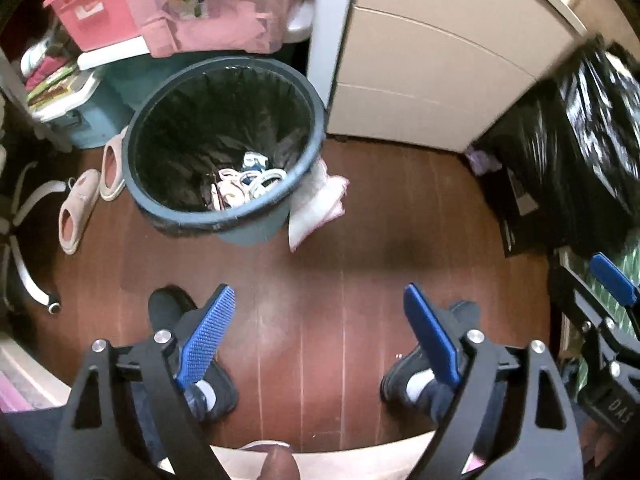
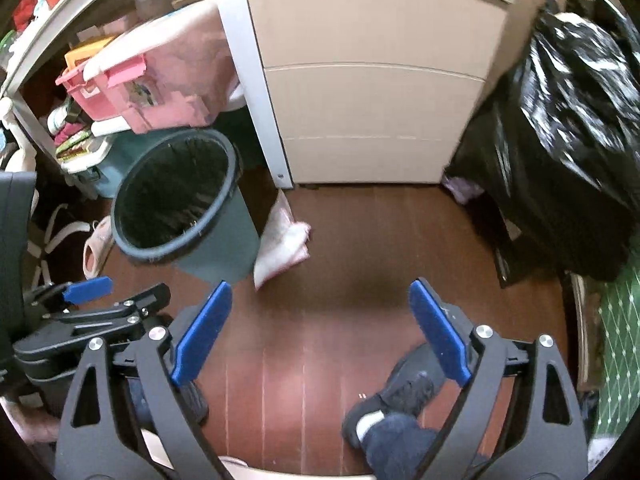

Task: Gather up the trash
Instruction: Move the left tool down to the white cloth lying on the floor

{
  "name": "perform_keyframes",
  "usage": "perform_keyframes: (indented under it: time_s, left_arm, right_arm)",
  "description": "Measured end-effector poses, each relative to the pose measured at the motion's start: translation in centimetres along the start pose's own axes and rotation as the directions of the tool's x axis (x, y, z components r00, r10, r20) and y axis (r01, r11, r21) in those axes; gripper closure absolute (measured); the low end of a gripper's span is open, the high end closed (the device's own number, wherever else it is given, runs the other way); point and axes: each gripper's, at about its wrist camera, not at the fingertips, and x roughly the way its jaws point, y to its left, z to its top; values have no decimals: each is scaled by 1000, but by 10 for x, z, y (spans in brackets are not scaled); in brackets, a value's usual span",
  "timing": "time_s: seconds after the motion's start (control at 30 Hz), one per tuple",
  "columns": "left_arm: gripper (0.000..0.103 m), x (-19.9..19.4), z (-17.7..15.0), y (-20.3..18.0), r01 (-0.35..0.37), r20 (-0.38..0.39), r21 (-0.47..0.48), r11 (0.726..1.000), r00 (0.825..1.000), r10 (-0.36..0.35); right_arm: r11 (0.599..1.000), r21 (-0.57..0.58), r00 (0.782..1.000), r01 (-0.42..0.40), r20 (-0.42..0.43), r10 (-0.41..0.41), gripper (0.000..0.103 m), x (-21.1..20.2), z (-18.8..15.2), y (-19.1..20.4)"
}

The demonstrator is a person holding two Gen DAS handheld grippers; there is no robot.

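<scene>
Both grippers point down over bare wood floor (image 1: 320, 280). Left gripper (image 1: 320, 320): jaws spread wide, nothing between them. Right gripper (image 2: 320, 320): jaws spread wide, also empty. Bin (image 1: 316, 136) stands upright ahead on the left, black liner, trash (image 1: 248, 184) at its bottom. Pink-white bag (image 1: 320, 204) leans against bin. Full black sack (image 2: 560, 120) stands well apart, right.

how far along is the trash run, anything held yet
Done: the lined bin already has scraps at its bottom, and a full black bag sits by the cabinet. In hand: nothing; the left gripper and right gripper are both open and empty over bare floor. Left: the pink-and-white packet lies on the floor against the bin.
</scene>
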Motion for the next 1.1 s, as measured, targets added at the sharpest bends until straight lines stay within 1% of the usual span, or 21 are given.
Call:
perform_keyframes:
  time_s: [0.1, 0.27, 0.4, 0.53, 0.73, 0.87, 1.1]
  left_arm:
    - [17, 10, -5, -12, 9, -16, 17, 1000, 1000, -8]
    - [17, 37, -5, -33, 16, -39, 52, 998, 999, -14]
    - [17, 71, 2, -52, 22, -63, 75, 997, 998, -17]
    - [17, 111, 10, -67, 20, -96, 90, 996, 995, -12]
    - [16, 160, 25, -79, 9, -134, 112, 994, 991, 6]
    - [16, 187, 38, -83, -5, -137, 115, 993, 990, 21]
    - [16, 230, 60, -80, -28, -135, 106, 994, 990, 42]
  right_arm:
    - [998, 56, 1000, 7, -17, -6, 12, 7, -14, -16]
    - [994, 103, 998, 23, -54, -18, 12, 29, -27, -39]
    - [993, 116, 996, 36, -79, -27, 12, 56, -30, -57]
    - [986, 158, 993, 51, -113, -33, 12, 88, -32, -75]
    - [979, 193, 987, 66, -154, -36, 12, 131, -32, -93]
    - [976, 206, 985, 69, -166, -35, 12, 157, -30, -99]
    - [978, 196, 984, 64, -173, -30, 12, 202, -25, -100]
